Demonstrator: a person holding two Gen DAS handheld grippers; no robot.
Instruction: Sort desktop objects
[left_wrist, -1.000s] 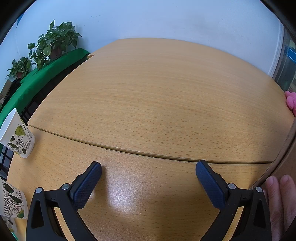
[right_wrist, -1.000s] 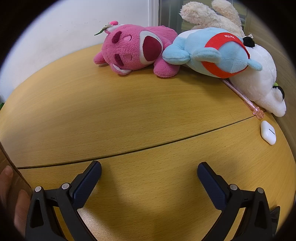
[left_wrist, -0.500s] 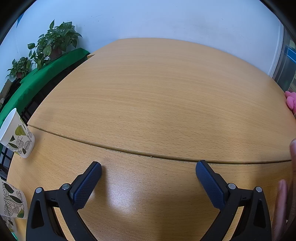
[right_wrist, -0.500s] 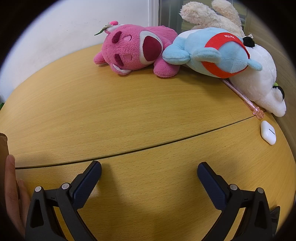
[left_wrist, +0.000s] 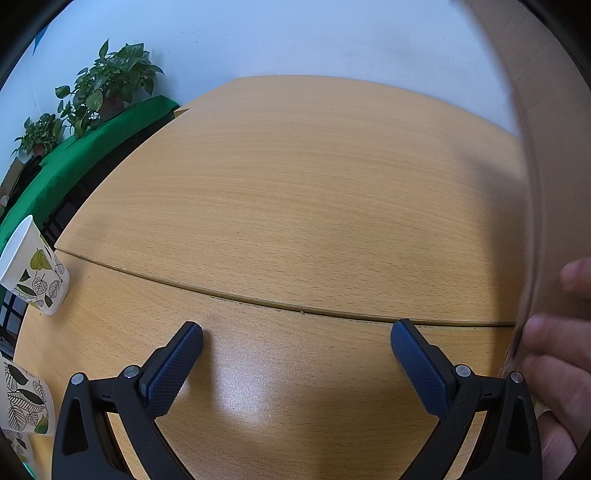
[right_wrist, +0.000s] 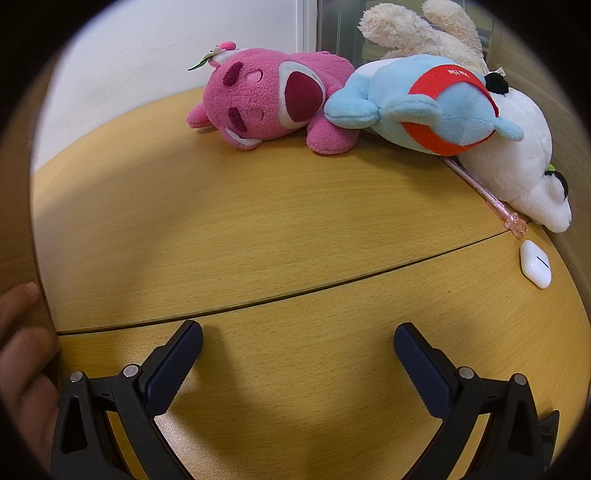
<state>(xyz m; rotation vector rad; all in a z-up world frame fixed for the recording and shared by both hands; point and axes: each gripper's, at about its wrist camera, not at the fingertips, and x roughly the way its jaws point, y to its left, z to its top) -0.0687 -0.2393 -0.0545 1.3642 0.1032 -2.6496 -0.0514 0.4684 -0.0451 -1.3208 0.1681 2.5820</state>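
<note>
Both the left gripper (left_wrist: 296, 334) and right gripper (right_wrist: 297, 335) hover agape and empty, while the pink plush (right_wrist: 271, 101) – lying at the desk's (right_wrist: 258, 236) far edge – looks light, soft, best pinched at a limb.

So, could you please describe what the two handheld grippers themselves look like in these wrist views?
The left gripper and right gripper look identical: each has a black plastic frame with triangular cut-outs and small silver rivets or screws at the joints. Each ends in two dark navy fingers with a fine, dimpled rubber-like texture. No cables or markings show. A bare hand appears at the frame edge, its sleeve not visible.
</note>
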